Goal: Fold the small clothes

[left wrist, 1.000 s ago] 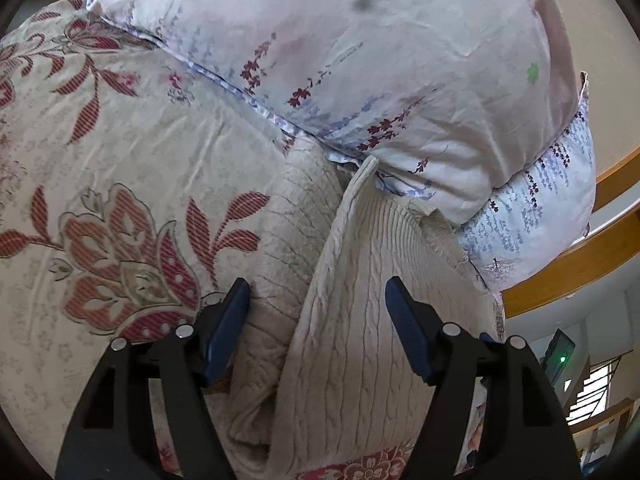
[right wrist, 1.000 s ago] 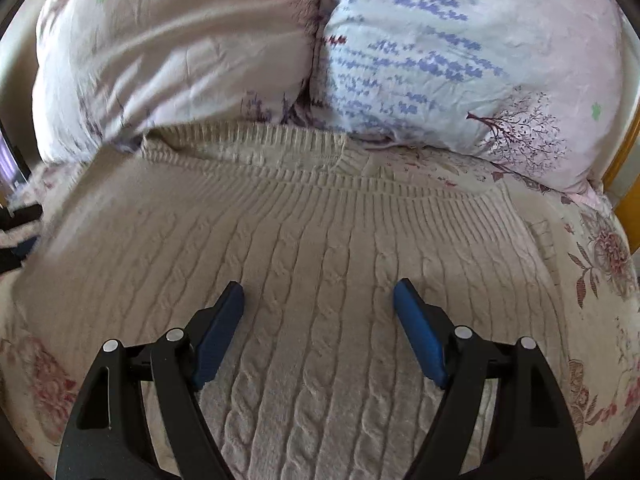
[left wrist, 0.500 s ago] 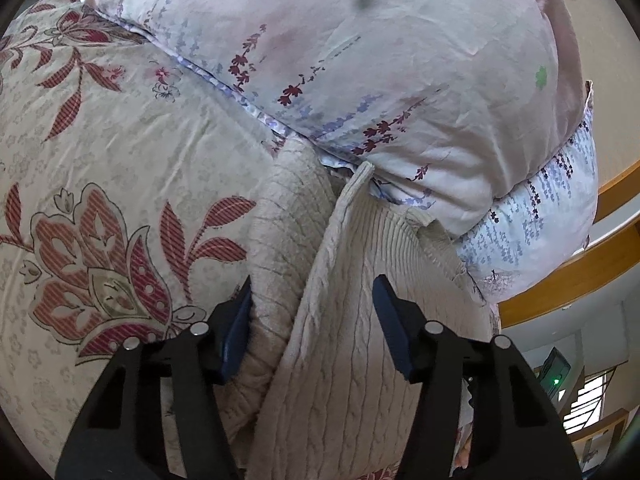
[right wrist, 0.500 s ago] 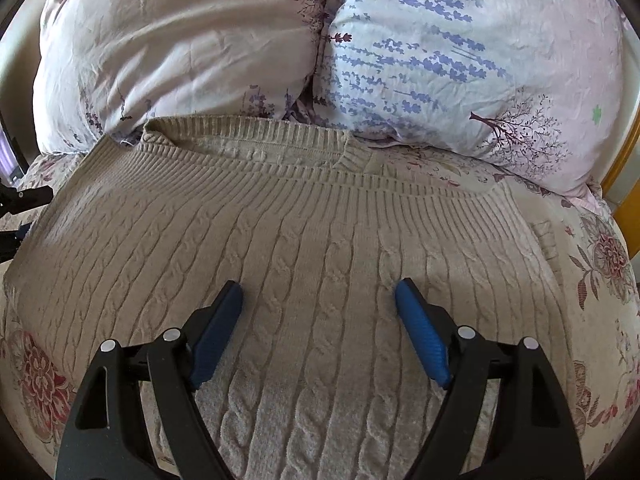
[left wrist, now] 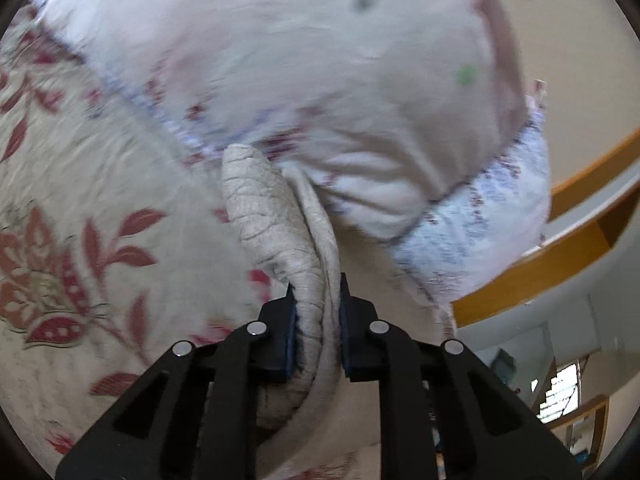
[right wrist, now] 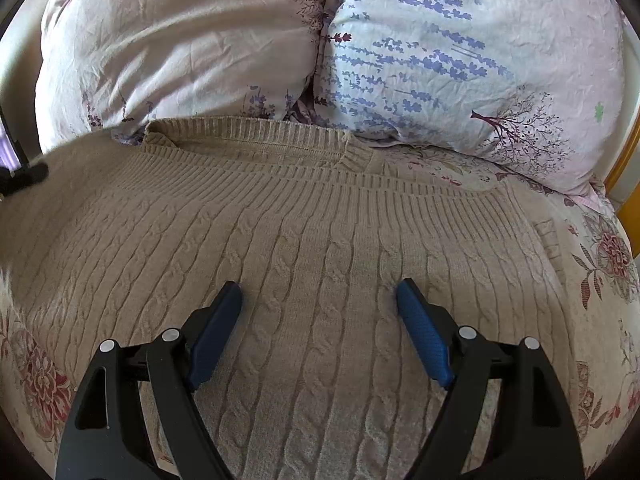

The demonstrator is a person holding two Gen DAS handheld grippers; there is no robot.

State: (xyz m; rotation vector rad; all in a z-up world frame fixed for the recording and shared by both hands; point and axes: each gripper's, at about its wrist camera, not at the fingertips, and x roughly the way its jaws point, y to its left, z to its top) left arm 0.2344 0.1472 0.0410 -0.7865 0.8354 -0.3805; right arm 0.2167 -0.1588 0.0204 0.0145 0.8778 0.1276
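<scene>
A beige cable-knit sweater (right wrist: 320, 248) lies spread on a floral bedspread (right wrist: 608, 264), its ribbed neckline toward the pillows. My right gripper (right wrist: 320, 292) is open, its blue pads (right wrist: 420, 328) resting just above the middle of the sweater. My left gripper (left wrist: 316, 300) is shut on the sweater's left edge (left wrist: 272, 224), which bunches up in a fold between the jaws. The left gripper's tip shows at the far left of the right wrist view (right wrist: 24, 176).
Two pillows lean at the head of the bed: a pale pink one (right wrist: 180, 40) and a white one with purple flowers (right wrist: 480, 52). A wooden bed frame (left wrist: 560, 264) shows at the right in the left wrist view. The bedspread (left wrist: 80, 200) extends to the left.
My left gripper has closed from wide open onto the sweater's left edge and pulled it up into a fold. My right gripper stayed open over the sweater, shifting slightly.
</scene>
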